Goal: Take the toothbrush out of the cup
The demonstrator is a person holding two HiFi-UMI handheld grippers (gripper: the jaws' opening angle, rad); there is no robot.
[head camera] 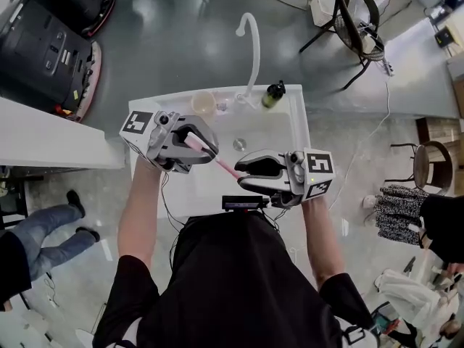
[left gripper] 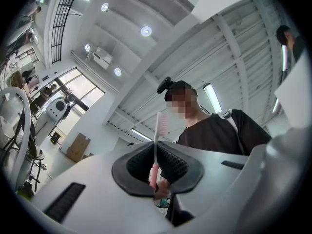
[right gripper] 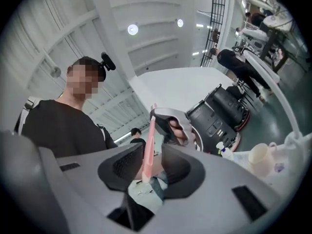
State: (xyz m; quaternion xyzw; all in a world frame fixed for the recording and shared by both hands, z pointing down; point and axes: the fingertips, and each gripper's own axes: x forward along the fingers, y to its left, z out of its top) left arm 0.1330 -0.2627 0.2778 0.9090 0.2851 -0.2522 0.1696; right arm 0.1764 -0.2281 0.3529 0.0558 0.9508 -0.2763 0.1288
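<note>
A pink toothbrush (head camera: pixel 221 163) runs level between my two grippers above the white sink (head camera: pixel 293 133). My left gripper (head camera: pixel 203 143) is shut on it; in the left gripper view the brush (left gripper: pixel 157 145) stands up out of the closed pads (left gripper: pixel 171 164), bristle head on top. My right gripper (head camera: pixel 243 169) stands open round the brush's other end; in the right gripper view the pink shaft (right gripper: pixel 147 150) lies between the spread jaws with a gap beside it. The pale cup (head camera: pixel 203 104) stands by the faucet, empty, apart from both grippers.
A white curved faucet (head camera: pixel 252 46) and a green bottle (head camera: pixel 273 94) stand at the sink's far rim. The drain (head camera: pixel 239 144) lies below the grippers. A black machine (head camera: pixel 51 35) stands far left and a chair (head camera: pixel 359 17) far right. The cup (right gripper: pixel 261 157) shows low right.
</note>
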